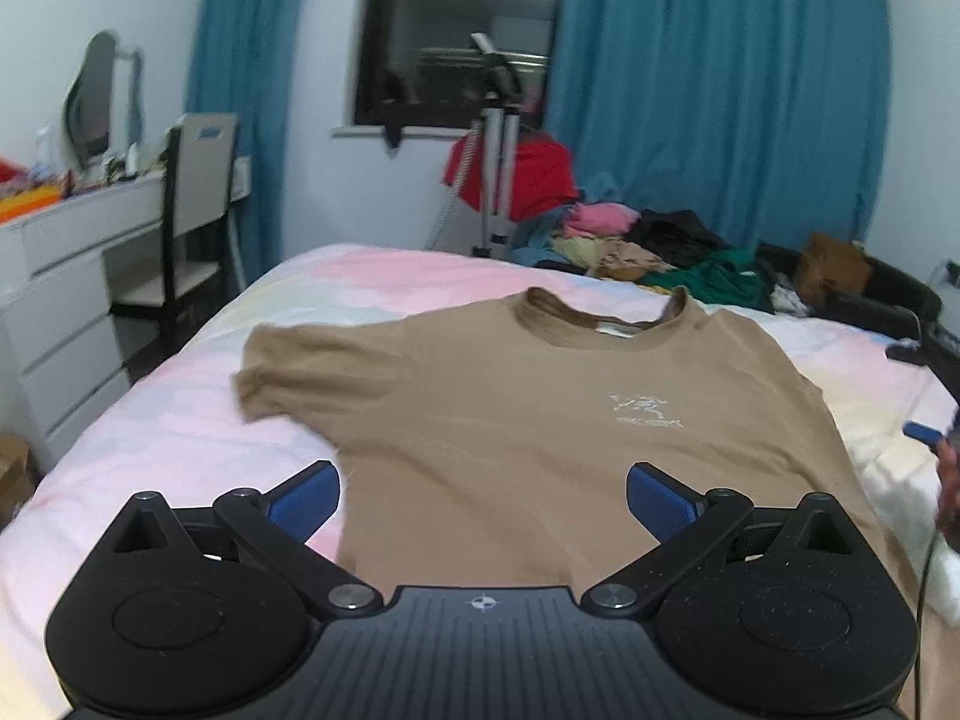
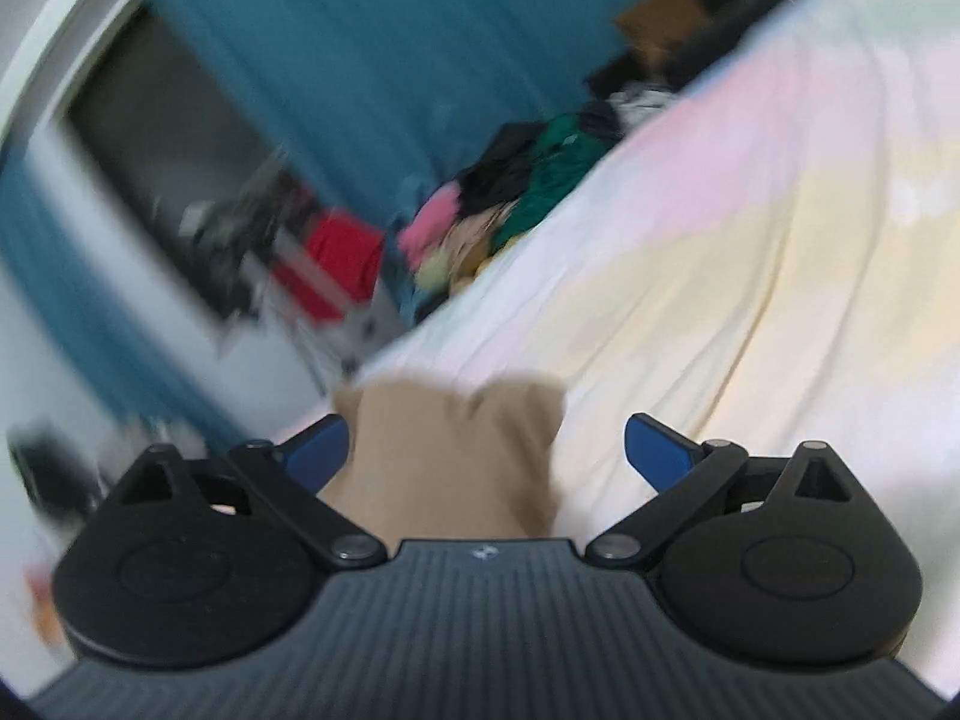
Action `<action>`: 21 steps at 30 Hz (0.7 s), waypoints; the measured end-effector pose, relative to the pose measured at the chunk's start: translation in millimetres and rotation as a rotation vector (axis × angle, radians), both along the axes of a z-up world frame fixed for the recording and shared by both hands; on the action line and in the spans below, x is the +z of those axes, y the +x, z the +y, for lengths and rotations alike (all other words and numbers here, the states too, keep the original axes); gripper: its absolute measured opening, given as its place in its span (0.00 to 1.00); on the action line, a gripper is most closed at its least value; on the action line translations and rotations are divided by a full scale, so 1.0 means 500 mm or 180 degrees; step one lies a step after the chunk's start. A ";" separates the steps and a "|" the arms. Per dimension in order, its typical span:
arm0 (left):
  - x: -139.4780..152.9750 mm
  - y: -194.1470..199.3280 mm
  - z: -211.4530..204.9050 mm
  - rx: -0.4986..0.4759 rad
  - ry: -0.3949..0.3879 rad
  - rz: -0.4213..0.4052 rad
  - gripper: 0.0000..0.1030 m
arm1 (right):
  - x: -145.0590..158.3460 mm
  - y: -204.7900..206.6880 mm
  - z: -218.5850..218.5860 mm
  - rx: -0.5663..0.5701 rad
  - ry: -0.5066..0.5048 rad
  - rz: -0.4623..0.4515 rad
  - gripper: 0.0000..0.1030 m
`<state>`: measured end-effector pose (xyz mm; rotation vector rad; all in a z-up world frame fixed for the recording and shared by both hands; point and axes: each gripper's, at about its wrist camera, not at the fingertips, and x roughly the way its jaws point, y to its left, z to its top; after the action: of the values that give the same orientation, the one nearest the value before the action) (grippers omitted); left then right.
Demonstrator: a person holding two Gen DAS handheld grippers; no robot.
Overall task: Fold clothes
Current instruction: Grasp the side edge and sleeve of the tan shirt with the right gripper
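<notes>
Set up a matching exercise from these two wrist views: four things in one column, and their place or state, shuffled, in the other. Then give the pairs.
Things:
1. tan short-sleeved T-shirt
2. heap of mixed-colour clothes
3. left gripper
4. white drawer unit

Places or states:
A. piled at the far end of the bed
B. open, holding nothing
C. spread flat on the pastel bedcover, collar away from the camera
D. standing beside the bed, on the left of the left wrist view

Pairs: 1-C, 2-A, 3-B, 4-D

White dresser, chair, blue curtains.
</notes>
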<state>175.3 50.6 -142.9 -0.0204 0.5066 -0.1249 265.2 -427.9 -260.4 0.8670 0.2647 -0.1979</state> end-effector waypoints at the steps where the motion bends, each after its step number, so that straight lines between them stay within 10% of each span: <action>1: -0.003 0.008 -0.006 -0.0018 -0.0011 -0.0003 1.00 | -0.014 0.020 -0.020 -0.0034 0.0138 -0.0002 0.87; 9: -0.046 0.076 -0.056 -0.0111 -0.0023 0.0101 1.00 | -0.100 0.196 -0.029 0.0374 0.0332 0.0201 0.68; 15: -0.075 0.114 -0.078 -0.0124 -0.0032 0.0189 0.99 | -0.144 0.241 -0.019 0.0483 0.0411 0.0377 0.10; 21: -0.066 0.101 -0.064 -0.0074 -0.0071 0.0135 0.99 | -0.091 0.196 -0.038 0.0195 0.0332 0.0143 0.06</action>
<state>225.9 18.4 -175.7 -0.0389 0.5478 -0.1530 363.4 -446.8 -306.0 0.9573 0.3456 -0.1477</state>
